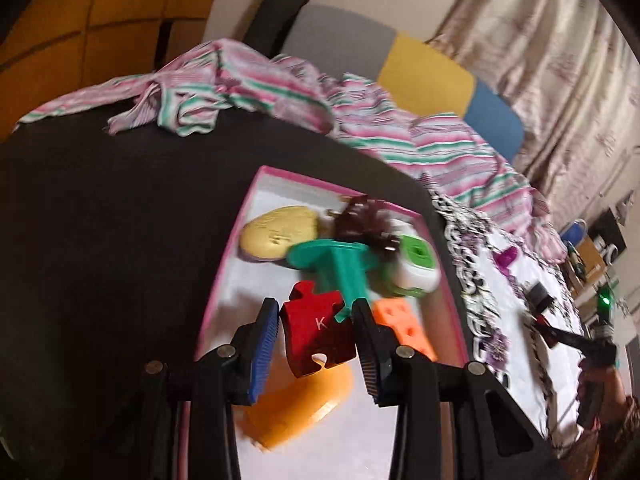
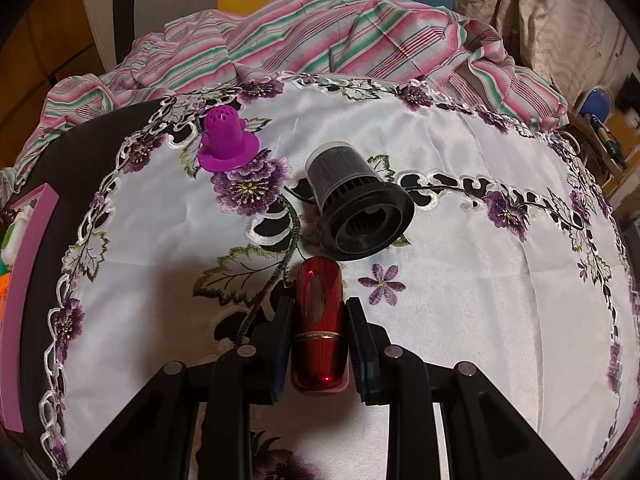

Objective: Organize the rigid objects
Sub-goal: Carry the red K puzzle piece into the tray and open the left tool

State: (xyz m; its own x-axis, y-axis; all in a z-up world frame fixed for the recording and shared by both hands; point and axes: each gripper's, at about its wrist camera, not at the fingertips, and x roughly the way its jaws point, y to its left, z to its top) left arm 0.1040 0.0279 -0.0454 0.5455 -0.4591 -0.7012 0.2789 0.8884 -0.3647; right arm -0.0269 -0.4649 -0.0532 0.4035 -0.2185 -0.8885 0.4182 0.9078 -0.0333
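Between my left gripper (image 1: 316, 344) pads sits a red plastic puzzle piece marked K (image 1: 318, 334), gripped and hanging over the pink-rimmed white tray (image 1: 256, 196); my right gripper (image 2: 316, 344) clamps a glossy red oval case (image 2: 318, 320) on the embroidered cloth (image 2: 460, 280). Dropping the piece comes next, needing a free spot: the tray already holds a teal peg (image 1: 332, 264), yellow oval (image 1: 278, 232), orange block (image 1: 404, 324) and green-white cube (image 1: 416, 266)

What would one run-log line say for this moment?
left gripper: shut on red puzzle piece, over pink box | right gripper: shut on red case, over embroidered cloth
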